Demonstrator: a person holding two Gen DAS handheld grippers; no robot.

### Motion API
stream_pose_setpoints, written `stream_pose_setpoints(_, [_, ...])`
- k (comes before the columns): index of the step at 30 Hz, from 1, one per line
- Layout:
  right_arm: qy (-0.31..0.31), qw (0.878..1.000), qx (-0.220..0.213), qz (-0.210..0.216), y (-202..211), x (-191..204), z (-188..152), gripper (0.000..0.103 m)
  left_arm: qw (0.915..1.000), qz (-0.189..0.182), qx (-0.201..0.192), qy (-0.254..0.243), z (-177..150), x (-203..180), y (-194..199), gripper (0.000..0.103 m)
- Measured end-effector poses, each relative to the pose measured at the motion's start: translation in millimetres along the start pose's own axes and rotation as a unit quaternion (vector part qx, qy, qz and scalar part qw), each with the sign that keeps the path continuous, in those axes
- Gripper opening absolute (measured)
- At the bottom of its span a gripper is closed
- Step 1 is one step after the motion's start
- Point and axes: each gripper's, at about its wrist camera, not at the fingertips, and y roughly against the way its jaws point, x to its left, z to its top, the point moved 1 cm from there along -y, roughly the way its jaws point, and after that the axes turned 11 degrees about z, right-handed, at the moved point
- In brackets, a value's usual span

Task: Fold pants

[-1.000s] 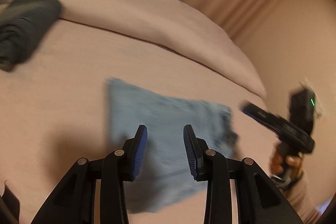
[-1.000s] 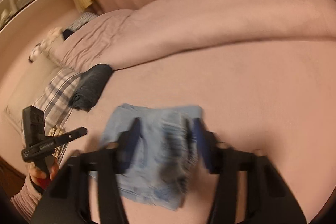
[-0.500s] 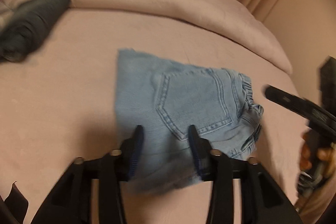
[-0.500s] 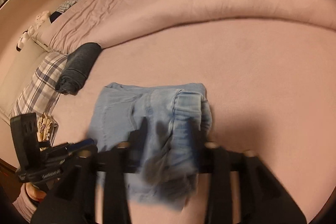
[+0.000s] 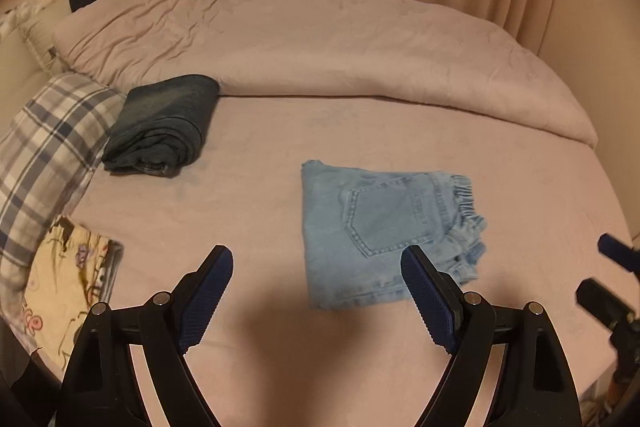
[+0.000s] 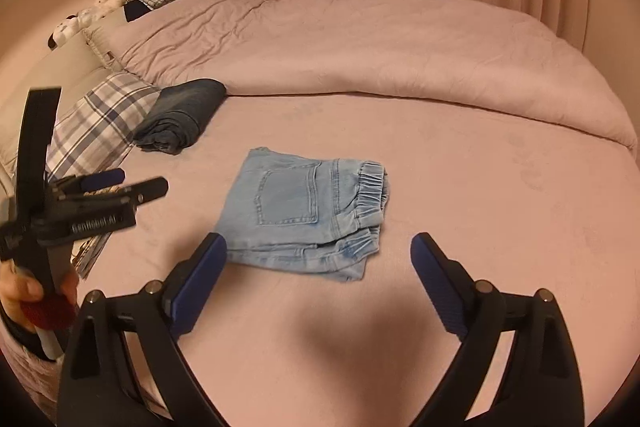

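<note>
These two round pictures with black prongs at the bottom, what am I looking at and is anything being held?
A person holds a two-finger gripper in each hand, and each carries a fisheye camera looking along its fingers. One picture is from the left gripper, the other from the right gripper. Both stand open and hold nothing. On the pink bed sheet lie folded light blue jeans, pocket up. Farther back sit a folded dark garment, a plaid pillow and a bunched duvet. In the right picture the left hand grips its tool's handle.
</note>
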Motion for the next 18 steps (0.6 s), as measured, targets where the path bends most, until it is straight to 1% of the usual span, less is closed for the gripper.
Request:
stream_pose_setpoints(3, [0.008,1.0,-0.002,0.0,13,9,-3,0.095,1.0,0.0,-0.008,0.001,-3,1,14,0.091])
stream_pose_setpoints(8, [0.016,1.0,-0.009,-0.012,29,18,-6,0.095,0.9995,0.013,-0.029,-0.001,-1,3,38,0.091])
stream_pose_setpoints(18, [0.025,0.999,-0.021,-0.023,46,35,-1,0.095,0.9993,0.007,-0.035,-0.011,7,-2,58,0.091])
